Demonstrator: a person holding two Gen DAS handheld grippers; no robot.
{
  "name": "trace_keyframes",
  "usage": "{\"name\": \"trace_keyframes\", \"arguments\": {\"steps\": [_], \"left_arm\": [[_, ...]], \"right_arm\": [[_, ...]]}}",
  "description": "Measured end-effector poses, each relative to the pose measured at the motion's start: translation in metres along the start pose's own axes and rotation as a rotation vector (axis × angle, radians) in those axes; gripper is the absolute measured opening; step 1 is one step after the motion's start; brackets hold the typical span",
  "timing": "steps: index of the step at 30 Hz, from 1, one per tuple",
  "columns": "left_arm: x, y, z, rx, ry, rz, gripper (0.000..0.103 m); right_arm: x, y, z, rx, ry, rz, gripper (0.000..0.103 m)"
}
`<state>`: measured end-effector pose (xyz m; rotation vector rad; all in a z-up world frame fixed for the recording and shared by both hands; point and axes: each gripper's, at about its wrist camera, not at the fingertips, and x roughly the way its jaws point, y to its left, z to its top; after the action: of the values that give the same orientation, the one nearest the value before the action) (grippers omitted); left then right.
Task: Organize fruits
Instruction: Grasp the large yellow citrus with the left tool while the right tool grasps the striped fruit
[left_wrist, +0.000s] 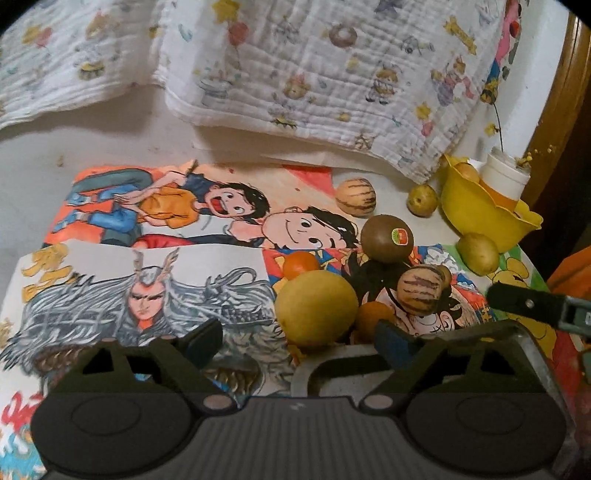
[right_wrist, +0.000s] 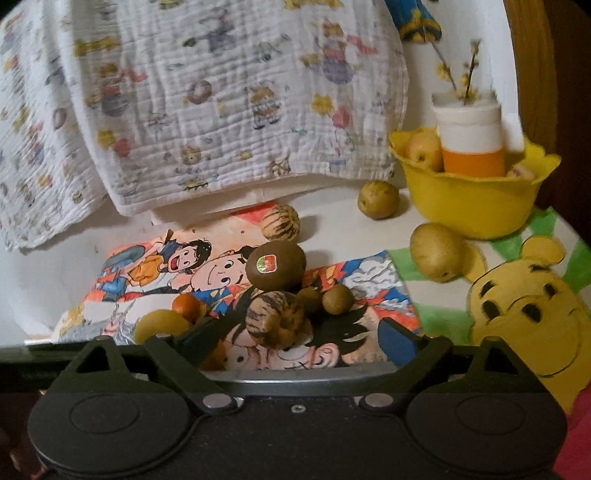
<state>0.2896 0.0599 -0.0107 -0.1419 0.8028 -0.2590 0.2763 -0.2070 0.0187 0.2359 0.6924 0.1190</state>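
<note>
Fruits lie on cartoon drawings on a white table. In the left wrist view, my left gripper (left_wrist: 295, 341) is open, with a large yellow lemon (left_wrist: 317, 308) just ahead between its fingers. Beyond are a kiwi with a sticker (left_wrist: 386, 238), a striped melon (left_wrist: 421, 290) and small oranges (left_wrist: 300, 264). In the right wrist view, my right gripper (right_wrist: 295, 338) is open around the near striped melon (right_wrist: 276, 319), not touching it. The kiwi (right_wrist: 275, 264) and a second striped melon (right_wrist: 280, 222) lie beyond. The yellow bowl (right_wrist: 469, 206) at right holds fruit.
A white and orange jar with twigs (right_wrist: 471, 142) stands in the bowl. Yellow-brown fruits (right_wrist: 436, 256) lie beside the bowl. A patterned quilt (right_wrist: 221, 103) covers the back. A metal tray rim (right_wrist: 295, 384) sits under my right gripper. My right gripper's finger (left_wrist: 532, 304) shows in the left view.
</note>
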Motion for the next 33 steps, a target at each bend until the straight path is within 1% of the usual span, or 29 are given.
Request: {"name": "trace_keyframes", "arguments": {"steps": [2, 4, 7, 11, 18, 23, 33], "left_arm": [[0.008, 0.002, 0.002, 0.01, 0.016, -0.016, 0.086], [0.015, 0.004, 0.003, 0.016, 0.033, -0.027, 0.081], [0.023, 0.007, 0.005, 0.019, 0.051, -0.049, 0.076], [0.032, 0.009, 0.007, 0.013, 0.068, -0.083, 0.074], [0.043, 0.007, 0.011, 0.021, 0.081, -0.126, 0.063], [0.049, 0.007, 0.015, 0.012, 0.078, -0.136, 0.063], [0.057, 0.007, 0.021, -0.018, 0.079, -0.147, 0.063]], "right_arm": [[0.01, 0.0, 0.0, 0.031, 0.024, 0.005, 0.088], [0.022, 0.0, 0.001, 0.066, 0.056, 0.008, 0.086], [0.035, 0.0, 0.001, 0.105, 0.085, 0.014, 0.084], [0.049, 0.002, 0.002, 0.134, 0.109, 0.016, 0.08], [0.066, 0.002, 0.005, 0.186, 0.125, 0.023, 0.072], [0.075, 0.002, 0.004, 0.224, 0.139, 0.027, 0.065], [0.084, 0.003, 0.006, 0.255, 0.132, 0.028, 0.063]]}}
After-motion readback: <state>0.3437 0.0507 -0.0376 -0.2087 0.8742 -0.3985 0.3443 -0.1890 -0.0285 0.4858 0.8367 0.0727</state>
